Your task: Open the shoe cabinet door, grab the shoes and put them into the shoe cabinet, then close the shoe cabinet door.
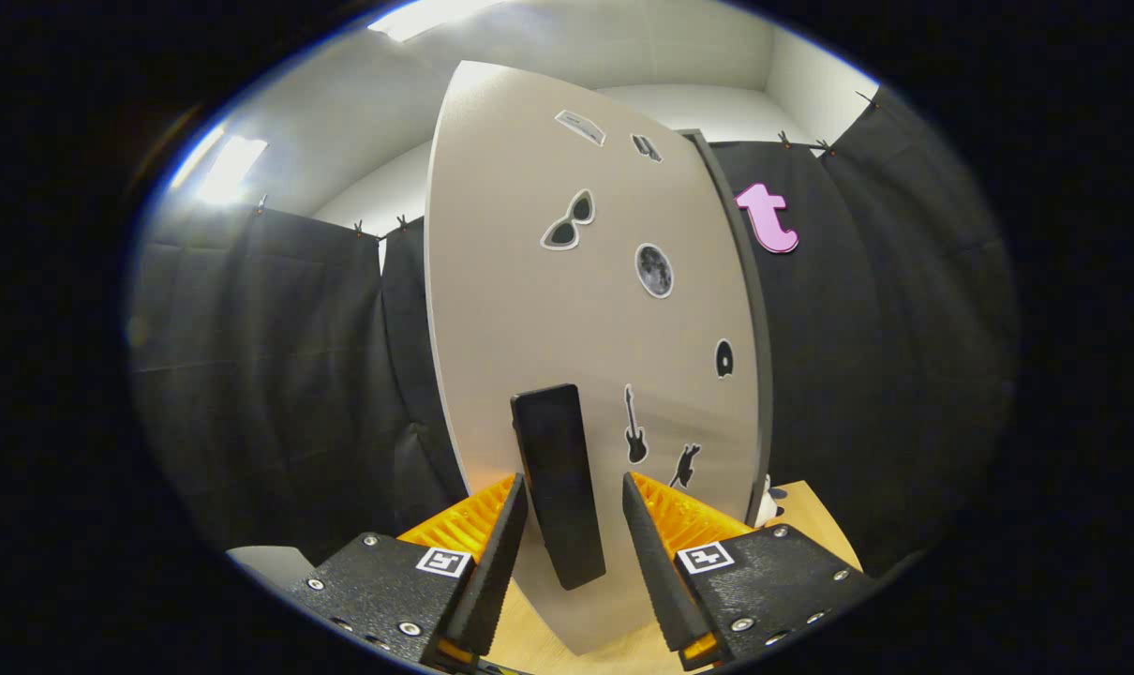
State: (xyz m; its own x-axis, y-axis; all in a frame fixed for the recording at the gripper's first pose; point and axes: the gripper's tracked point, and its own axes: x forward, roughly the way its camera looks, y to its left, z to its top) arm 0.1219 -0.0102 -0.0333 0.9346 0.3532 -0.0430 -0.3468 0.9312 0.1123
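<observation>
Gripper (574, 525) at cabinet door (576, 309): fingers apart, flanking door handle (558, 487), not yet pinching. Step: door stage, open vs. close unclear. Next: squeeze handle, swing door on hinge.

Black cloth (276, 375) hangs as the booth wall well beyond the fingers on both sides, pinned up with small clips (380, 228) along its top edge. Above it rise pale walls (679, 103) and a ceiling with bright light panels (230, 169). A light wooden table (811, 525) lies just beyond the fingers.
</observation>
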